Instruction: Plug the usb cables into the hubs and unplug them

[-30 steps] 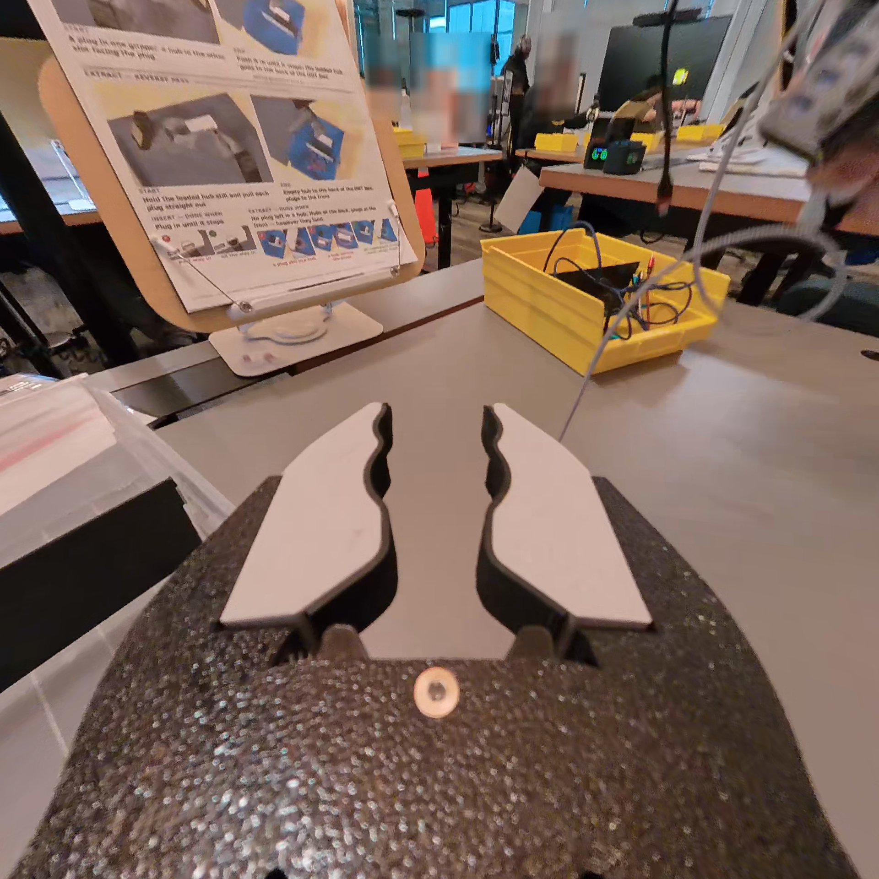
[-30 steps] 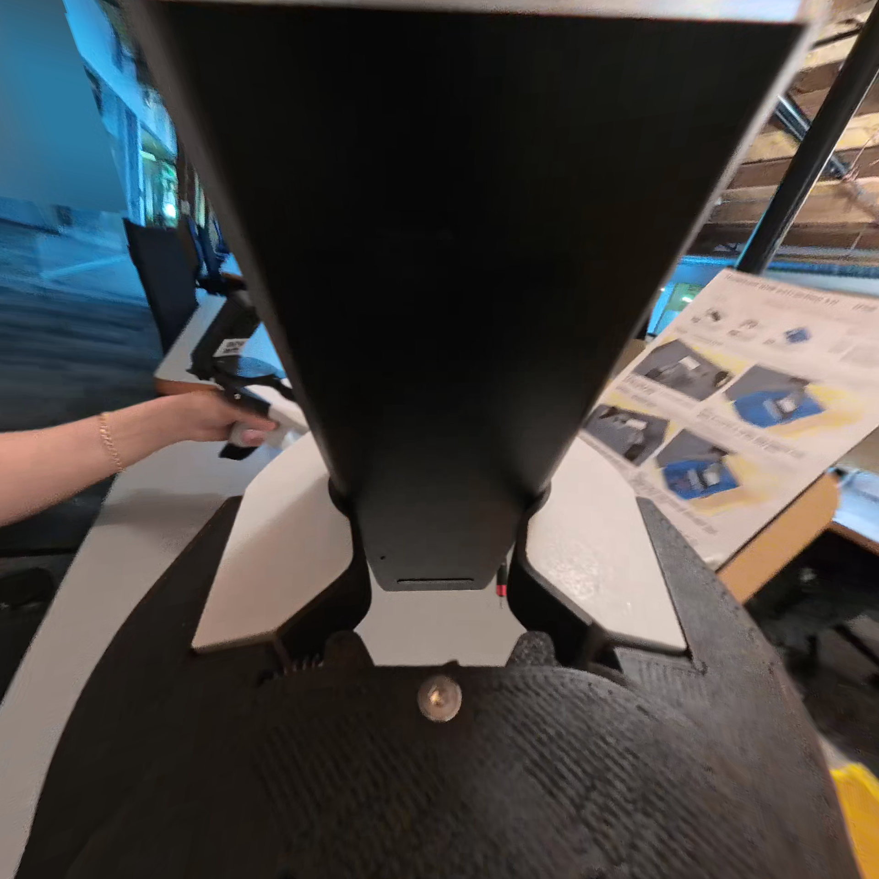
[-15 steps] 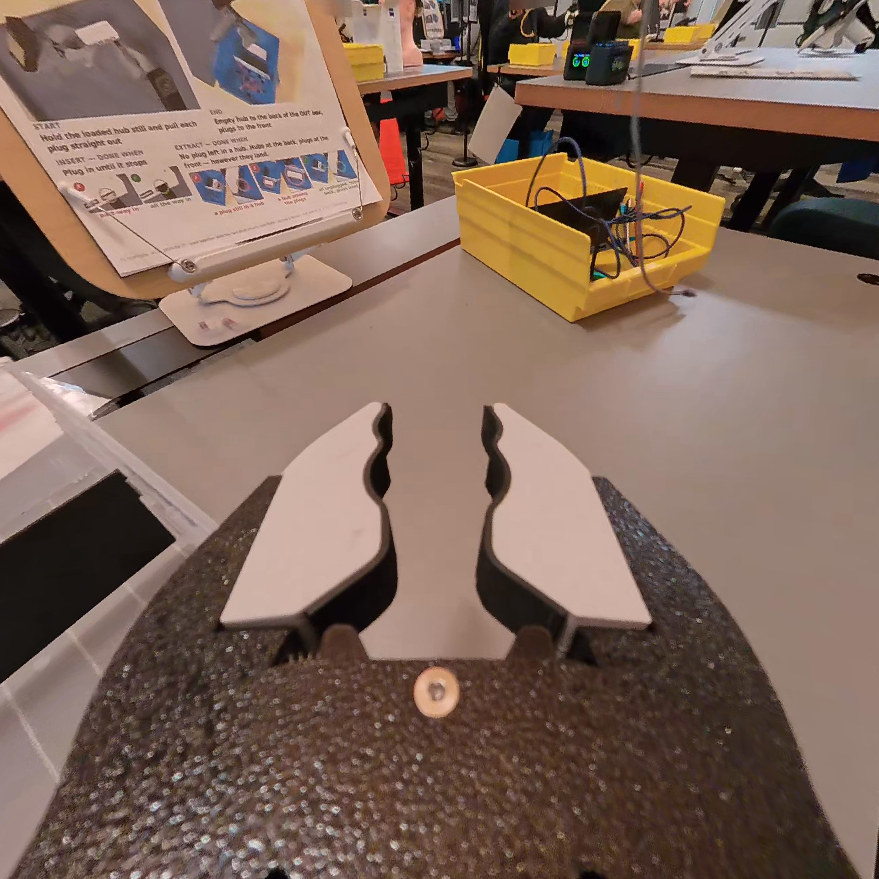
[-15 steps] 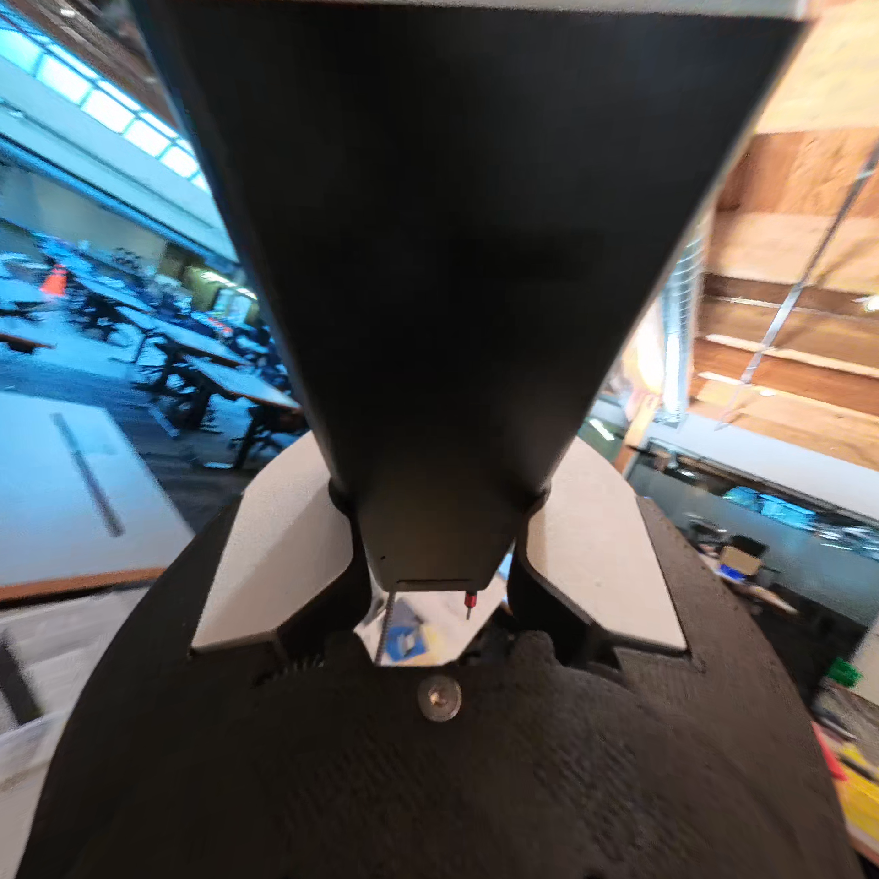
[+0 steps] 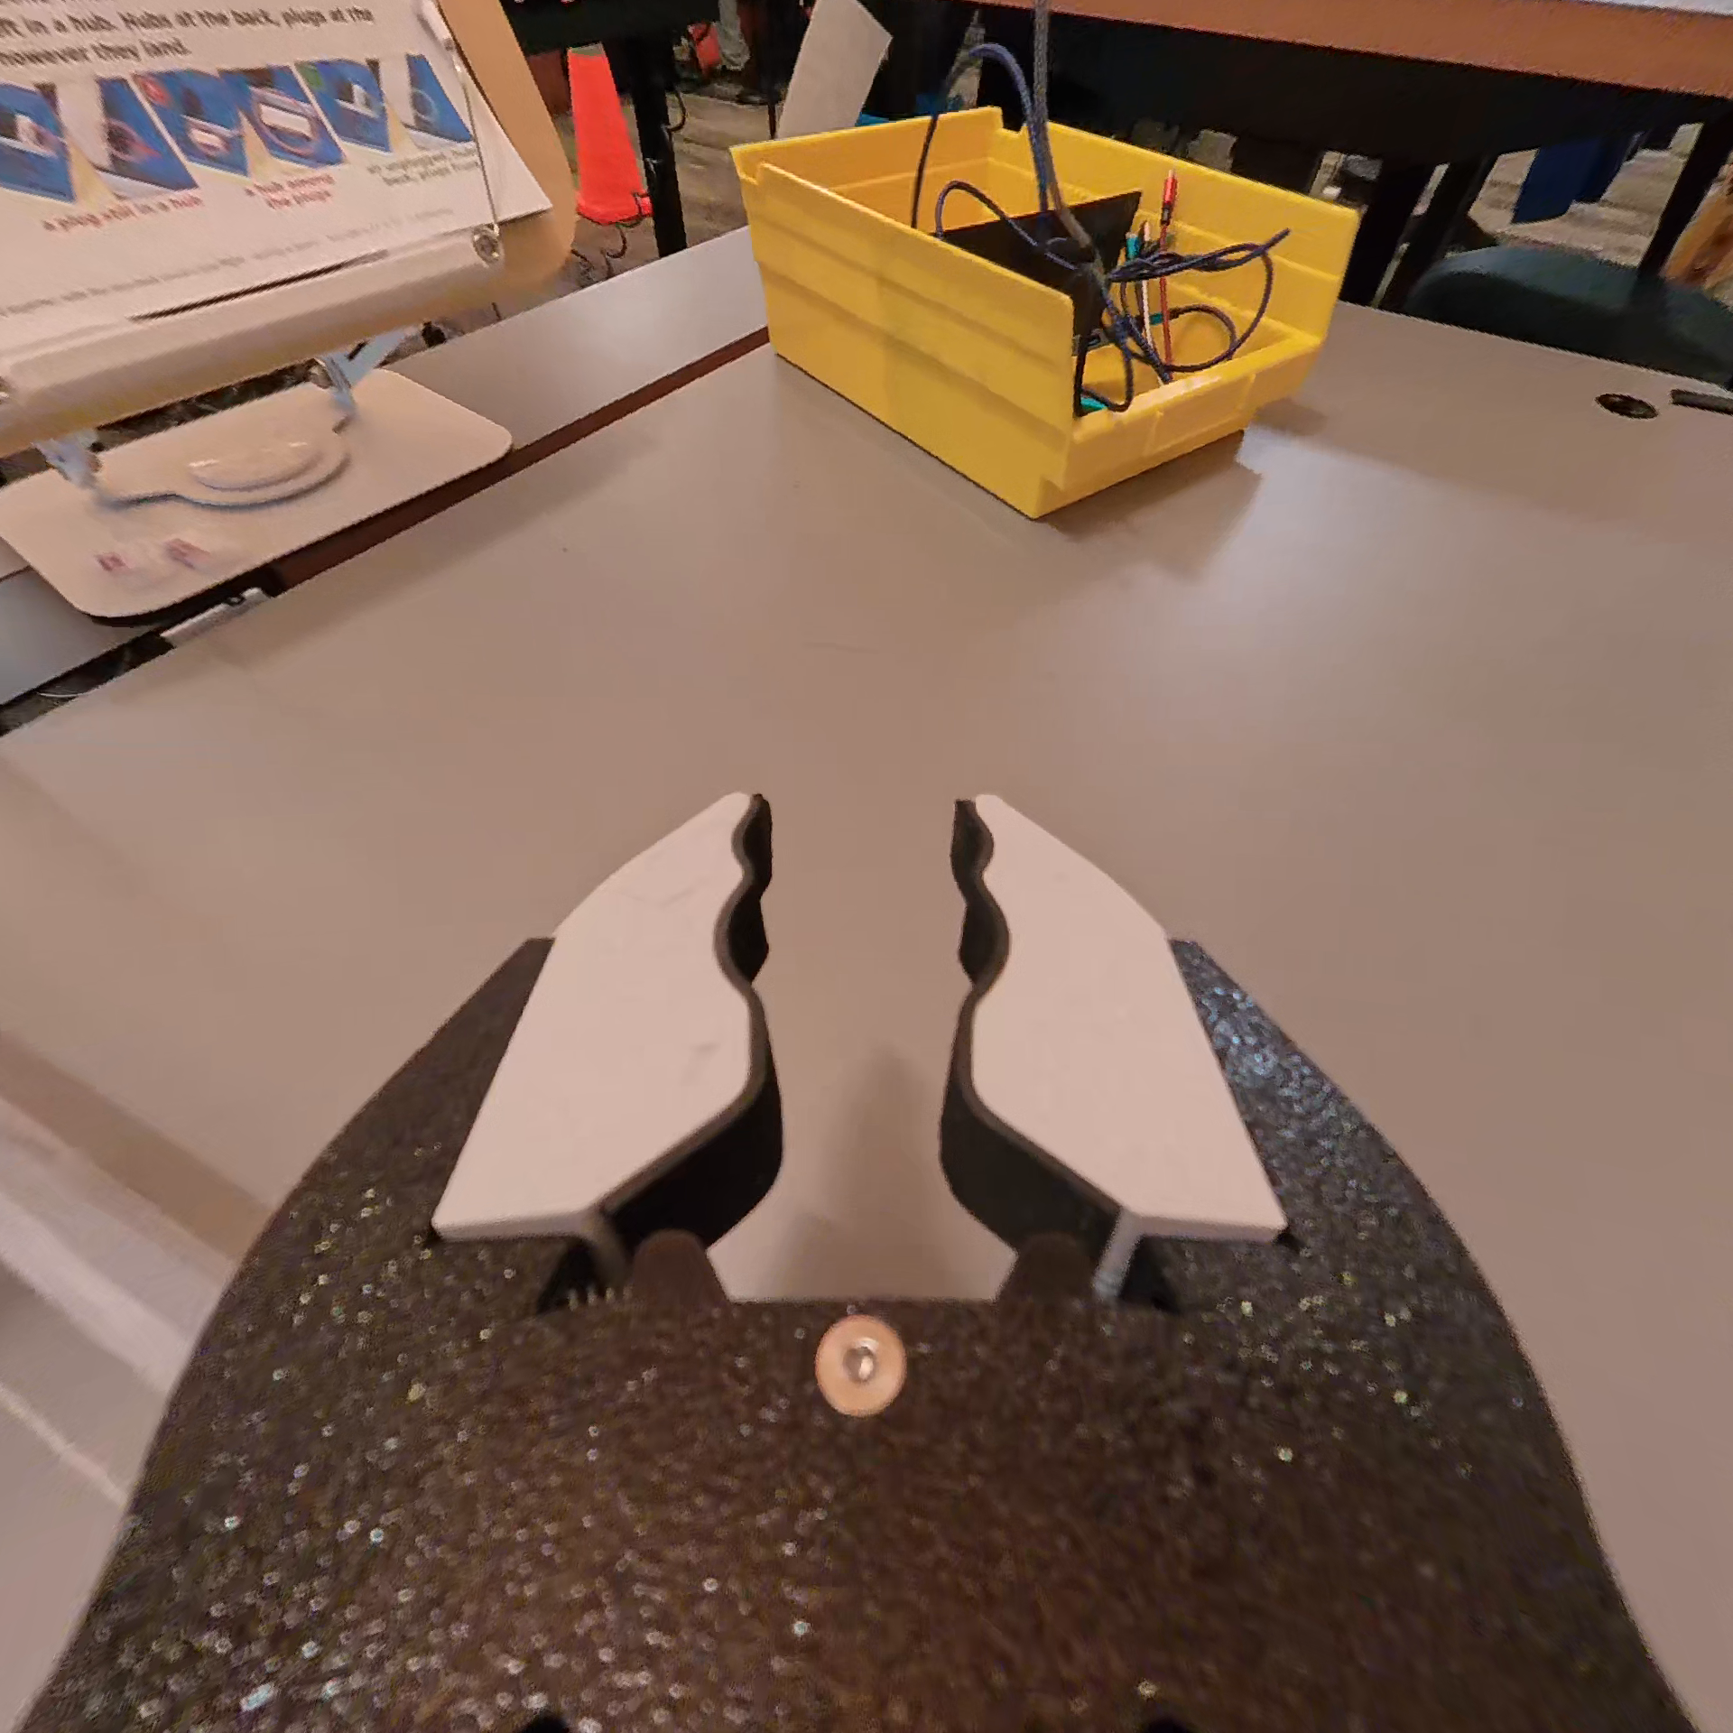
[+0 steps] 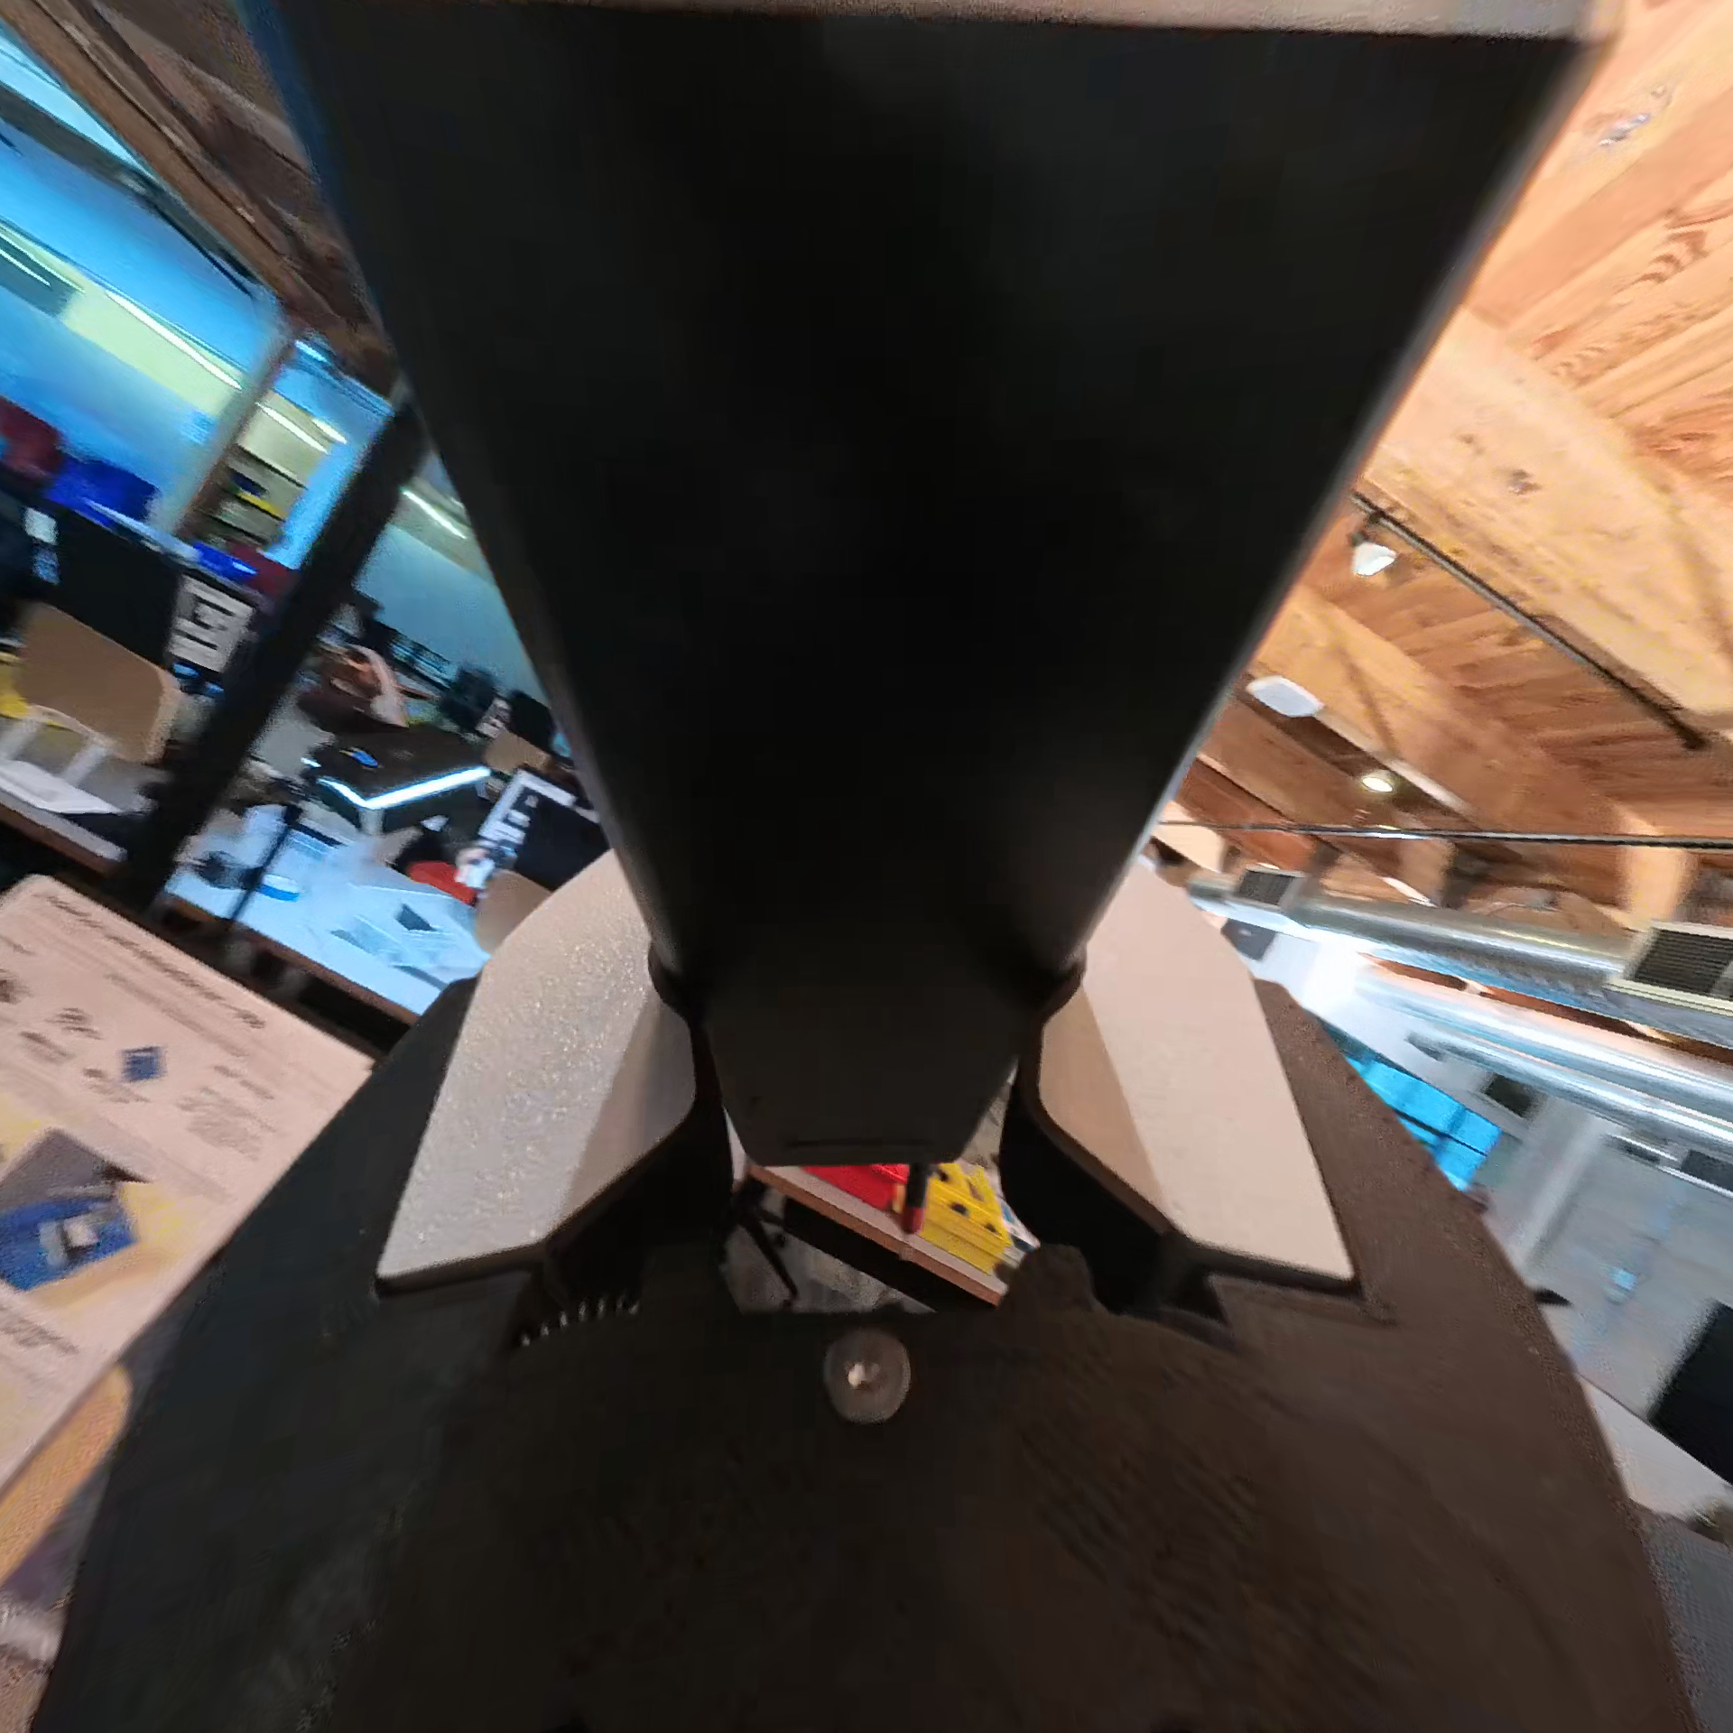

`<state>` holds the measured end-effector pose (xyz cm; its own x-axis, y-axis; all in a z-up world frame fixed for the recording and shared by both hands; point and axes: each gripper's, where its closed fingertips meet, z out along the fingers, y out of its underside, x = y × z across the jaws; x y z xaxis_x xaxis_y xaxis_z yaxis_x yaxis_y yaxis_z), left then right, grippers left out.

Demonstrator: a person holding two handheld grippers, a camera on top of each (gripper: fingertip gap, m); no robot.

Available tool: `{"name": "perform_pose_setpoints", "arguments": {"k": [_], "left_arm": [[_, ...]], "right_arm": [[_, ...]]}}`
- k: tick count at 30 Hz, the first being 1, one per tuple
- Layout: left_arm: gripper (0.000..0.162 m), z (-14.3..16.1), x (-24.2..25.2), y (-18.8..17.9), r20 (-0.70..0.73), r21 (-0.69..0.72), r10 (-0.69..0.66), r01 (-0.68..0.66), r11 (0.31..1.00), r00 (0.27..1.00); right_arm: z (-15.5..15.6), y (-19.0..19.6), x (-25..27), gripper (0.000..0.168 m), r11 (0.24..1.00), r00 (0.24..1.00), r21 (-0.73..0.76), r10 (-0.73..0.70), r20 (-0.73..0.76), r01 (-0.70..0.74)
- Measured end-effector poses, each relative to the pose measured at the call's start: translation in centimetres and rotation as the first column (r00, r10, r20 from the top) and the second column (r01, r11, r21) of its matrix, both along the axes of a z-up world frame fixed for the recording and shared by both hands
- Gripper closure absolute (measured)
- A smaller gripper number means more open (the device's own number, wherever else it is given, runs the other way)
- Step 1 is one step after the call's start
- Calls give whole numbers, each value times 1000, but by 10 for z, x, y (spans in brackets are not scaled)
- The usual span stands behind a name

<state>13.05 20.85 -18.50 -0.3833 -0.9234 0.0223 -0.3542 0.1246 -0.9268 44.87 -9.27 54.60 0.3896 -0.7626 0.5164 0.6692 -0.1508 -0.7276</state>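
My left gripper [image 5: 858, 816] is open and empty, low over the grey table [image 5: 938, 638]. Ahead at the far right stands a yellow bin [image 5: 900, 281] with tangled USB cables [image 5: 1191, 281] and a flat black piece [image 5: 1041, 244] in it. A grey braided cable [image 5: 1041, 94] hangs down into the bin from above. My right gripper [image 6: 867, 947] is shut on a large black hub [image 6: 872, 469] that fills most of the right wrist view. It is raised and points up at the ceiling. A small red plug tip [image 6: 914, 1210] shows under the hub's near end.
An instruction sheet [image 5: 234, 141] on a tilted stand with a flat base [image 5: 244, 488] is at the far left; it also shows in the right wrist view [image 6: 122, 1107]. An orange cone [image 5: 600, 131] and other tables lie beyond the table's far edge.
My left gripper has tilted down and moved closer to the table, still open. My right gripper has swung round with the hub. The hanging cable now drops into the bin.
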Motion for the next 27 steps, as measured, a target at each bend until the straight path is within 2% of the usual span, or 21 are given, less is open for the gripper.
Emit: {"name": "perform_pose_setpoints", "arguments": {"k": [1,5,9,13,15,16,18,20,22,24,27], "left_arm": [[125,-2,1,-2,-1,-11,-6,6,1000,1000],[125,-13,5,-5,-24,-34,-20,19,999,1000],[125,-26,8,-6,-62,-38,-25,23,999,998],[126,-33,11,-10,-72,-52,-38,34,998,997],[126,-37,13,-13,-79,-62,-51,46,997,996],[126,-39,13,-15,-86,-65,-58,53,996,995],[125,-42,12,-17,-100,-64,-68,62,996,993],[125,-42,10,-17,-102,-59,-78,72,996,992],[126,-40,9,-15,-95,-59,-74,68,996,993],[126,-38,8,-13,-84,-76,-70,64,995,994],[127,-35,8,-12,-73,-111,-66,58,992,995]], "right_arm": [[1,-4,8,95,1000,1000,-3,-21,2,21],[15,-15,24,96,998,999,58,-3,34,1],[17,-15,48,96,997,996,32,-75,49,74],[17,-1,64,96,996,996,2,-85,35,85],[1,14,69,95,999,999,-34,-39,-18,39],[-16,24,73,95,997,999,-72,-19,-48,16],[-74,42,88,95,976,991,-217,-37,-129,8],[-164,55,106,96,897,969,-442,-111,-220,2],[-273,59,121,96,749,936,-662,-210,-282,-31],[-389,55,129,95,558,889,-820,-303,-343,-126],[-530,58,125,96,369,834,-888,-369,-411,-274]]}}
